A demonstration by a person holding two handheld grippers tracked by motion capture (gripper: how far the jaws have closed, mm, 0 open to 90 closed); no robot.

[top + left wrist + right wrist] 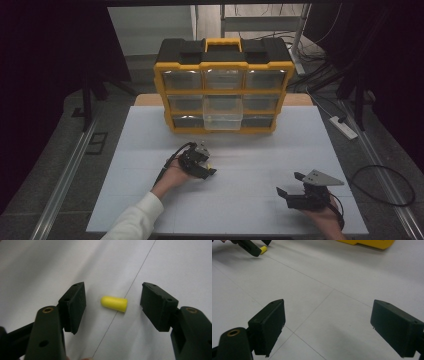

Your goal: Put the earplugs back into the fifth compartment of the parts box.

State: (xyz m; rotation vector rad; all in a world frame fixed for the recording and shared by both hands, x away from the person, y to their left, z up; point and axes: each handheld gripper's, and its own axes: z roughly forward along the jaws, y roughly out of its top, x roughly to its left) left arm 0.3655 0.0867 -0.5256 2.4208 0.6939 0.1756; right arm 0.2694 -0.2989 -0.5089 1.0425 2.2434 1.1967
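While no writing reads | left gripper (113, 306) fingers released astride yellow earplug (114, 304) | right gripper (327, 327) released

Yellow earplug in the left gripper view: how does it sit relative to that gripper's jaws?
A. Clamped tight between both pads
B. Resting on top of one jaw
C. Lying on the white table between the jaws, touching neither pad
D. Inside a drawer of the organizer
C: the yellow earplug lies on the white table with a gap to each pad of the left gripper.
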